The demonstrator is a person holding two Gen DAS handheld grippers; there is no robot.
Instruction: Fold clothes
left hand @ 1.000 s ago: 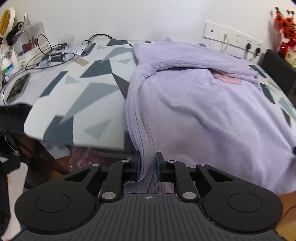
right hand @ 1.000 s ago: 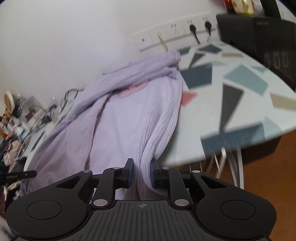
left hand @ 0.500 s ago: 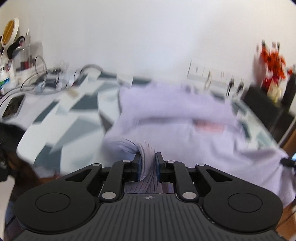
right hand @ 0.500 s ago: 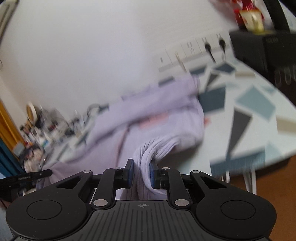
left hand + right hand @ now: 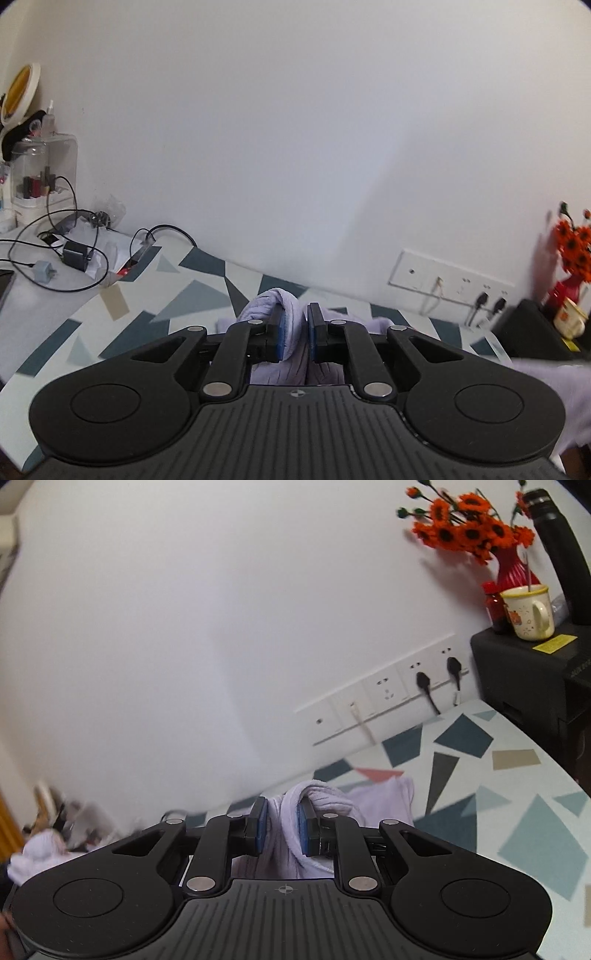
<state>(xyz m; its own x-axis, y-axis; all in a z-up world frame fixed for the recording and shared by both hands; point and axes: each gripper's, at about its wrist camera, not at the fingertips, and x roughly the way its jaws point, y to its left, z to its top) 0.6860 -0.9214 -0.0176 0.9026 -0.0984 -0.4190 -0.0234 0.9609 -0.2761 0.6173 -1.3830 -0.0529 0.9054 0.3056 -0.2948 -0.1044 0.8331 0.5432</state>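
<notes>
The lilac knitted garment (image 5: 266, 301) lies on the table with the grey and blue triangle cloth (image 5: 192, 295). My left gripper (image 5: 295, 330) is shut on a bunched ribbed edge of it, which bulges over the left fingertip. My right gripper (image 5: 282, 821) is shut on another ribbed edge of the same garment (image 5: 321, 799), folded over the right fingertip. Both grippers are raised and point at the white wall. Most of the garment is hidden under the gripper bodies.
Chargers and cables (image 5: 74, 254) and a clear organiser (image 5: 40, 173) stand at the table's far left. A wall socket strip (image 5: 388, 694) runs behind the table. A black appliance (image 5: 535, 686) carries a mug (image 5: 530, 613) and a red vase of orange flowers (image 5: 472, 535) at the right.
Both grippers have lifted the garment's near hem off the table's front edge and carried it up and towards the wall. Both views have tilted up from the table to the wall.
</notes>
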